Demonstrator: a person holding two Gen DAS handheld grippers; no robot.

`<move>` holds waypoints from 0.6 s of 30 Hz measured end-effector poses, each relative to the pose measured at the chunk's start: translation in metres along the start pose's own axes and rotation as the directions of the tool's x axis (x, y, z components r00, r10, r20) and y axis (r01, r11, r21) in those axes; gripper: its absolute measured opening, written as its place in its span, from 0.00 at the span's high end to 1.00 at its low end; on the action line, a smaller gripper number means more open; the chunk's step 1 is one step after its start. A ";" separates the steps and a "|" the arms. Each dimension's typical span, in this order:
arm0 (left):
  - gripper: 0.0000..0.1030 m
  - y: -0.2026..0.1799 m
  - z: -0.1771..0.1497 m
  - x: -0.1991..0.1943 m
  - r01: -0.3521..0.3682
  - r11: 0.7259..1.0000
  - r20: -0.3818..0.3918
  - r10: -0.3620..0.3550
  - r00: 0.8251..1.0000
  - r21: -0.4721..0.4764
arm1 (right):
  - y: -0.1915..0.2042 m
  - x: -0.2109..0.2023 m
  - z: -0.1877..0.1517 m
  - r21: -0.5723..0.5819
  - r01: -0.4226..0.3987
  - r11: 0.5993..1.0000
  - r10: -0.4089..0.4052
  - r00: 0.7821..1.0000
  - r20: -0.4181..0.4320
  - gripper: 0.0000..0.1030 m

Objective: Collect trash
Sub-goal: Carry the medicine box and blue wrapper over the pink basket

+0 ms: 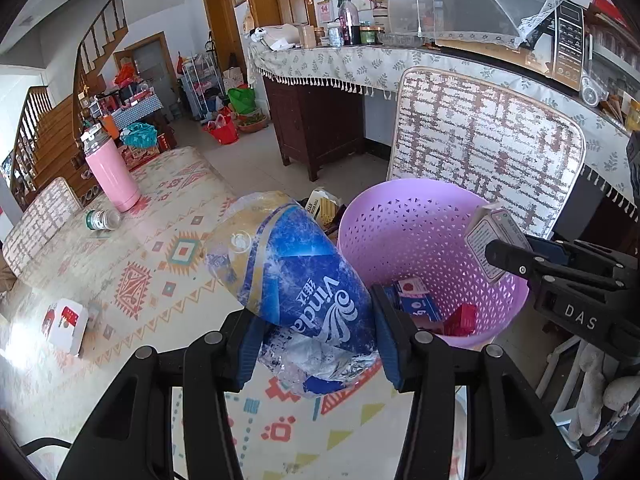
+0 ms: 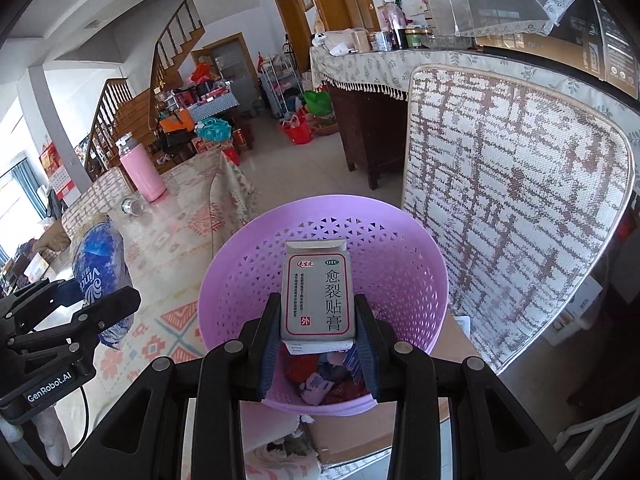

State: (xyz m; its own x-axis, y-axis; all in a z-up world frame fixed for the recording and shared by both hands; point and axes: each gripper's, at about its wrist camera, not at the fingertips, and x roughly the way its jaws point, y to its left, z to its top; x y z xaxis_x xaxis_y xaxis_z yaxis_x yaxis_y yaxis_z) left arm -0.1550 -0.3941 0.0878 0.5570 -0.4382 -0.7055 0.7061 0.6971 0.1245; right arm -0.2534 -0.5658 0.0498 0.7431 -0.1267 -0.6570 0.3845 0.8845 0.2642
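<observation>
My left gripper (image 1: 316, 340) is shut on a crumpled blue Vinda tissue wrapper (image 1: 304, 276) and holds it above the table, just left of the purple perforated basket (image 1: 384, 216). My right gripper (image 2: 318, 344) is shut on a grey medicine box (image 2: 318, 292) with red-bordered Chinese print and holds it over the basket (image 2: 256, 264). The box also shows in the left wrist view (image 1: 486, 232), above the basket's right side. Several small red and blue cartons (image 1: 424, 304) lie in the basket's bottom.
On the patterned tablecloth (image 1: 160, 264) stand a pink thermos (image 1: 110, 168), a small jar on its side (image 1: 102, 219) and a red-white carton (image 1: 66, 324). A woven chair back (image 1: 488, 144) rises behind the basket. A yellow box (image 1: 325, 208) sits behind the wrapper.
</observation>
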 end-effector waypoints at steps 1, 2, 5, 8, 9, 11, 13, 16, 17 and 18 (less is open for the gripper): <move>0.53 0.000 0.002 0.001 -0.001 1.000 0.000 0.001 1.000 0.000 | -0.001 0.002 0.001 0.000 0.000 1.000 0.000 1.000 -0.001 0.64; 0.53 0.001 0.004 0.003 -0.002 1.000 0.001 0.002 1.000 0.000 | -0.001 0.002 0.002 0.000 -0.001 1.000 0.001 1.000 -0.002 0.64; 0.53 -0.001 0.007 0.006 -0.001 1.000 0.003 0.001 1.000 0.000 | -0.001 0.004 0.004 -0.001 -0.001 1.000 0.001 1.000 -0.002 0.64; 0.53 -0.005 0.012 0.009 0.003 1.000 0.006 -0.003 1.000 0.004 | -0.002 0.006 0.006 0.000 -0.001 1.000 0.001 1.000 -0.003 0.64; 0.53 -0.006 0.014 0.010 0.006 1.000 0.007 -0.006 1.000 0.007 | -0.002 0.008 0.007 0.000 -0.001 1.000 0.001 1.000 -0.004 0.64; 0.53 -0.008 0.017 0.012 0.012 1.000 0.010 -0.012 1.000 0.012 | -0.002 0.008 0.008 -0.001 -0.001 1.000 0.001 1.000 -0.003 0.64; 0.53 -0.011 0.020 0.013 0.021 1.000 0.014 -0.021 1.000 0.017 | -0.002 0.009 0.009 -0.002 0.000 1.000 0.000 1.000 -0.003 0.64; 0.53 -0.014 0.024 0.016 0.035 0.999 0.015 -0.035 0.999 0.018 | -0.003 0.013 0.014 -0.002 0.002 1.000 -0.002 1.000 -0.002 0.64; 0.53 -0.015 0.026 0.018 0.040 0.999 0.014 -0.040 0.999 0.017 | -0.003 0.013 0.014 -0.002 0.003 1.000 -0.003 1.000 -0.002 0.64; 0.53 -0.016 0.027 0.019 0.044 0.999 0.014 -0.044 0.999 0.017 | -0.004 0.014 0.016 -0.002 0.004 1.000 -0.004 1.000 -0.001 0.64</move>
State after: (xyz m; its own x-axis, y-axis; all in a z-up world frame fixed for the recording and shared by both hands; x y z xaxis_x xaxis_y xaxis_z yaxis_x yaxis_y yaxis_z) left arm -0.1441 -0.4293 0.0910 0.5312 -0.4768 -0.7003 0.7372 0.6675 0.1048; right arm -0.2358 -0.5785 0.0507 0.7413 -0.1299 -0.6585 0.3861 0.8851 0.2600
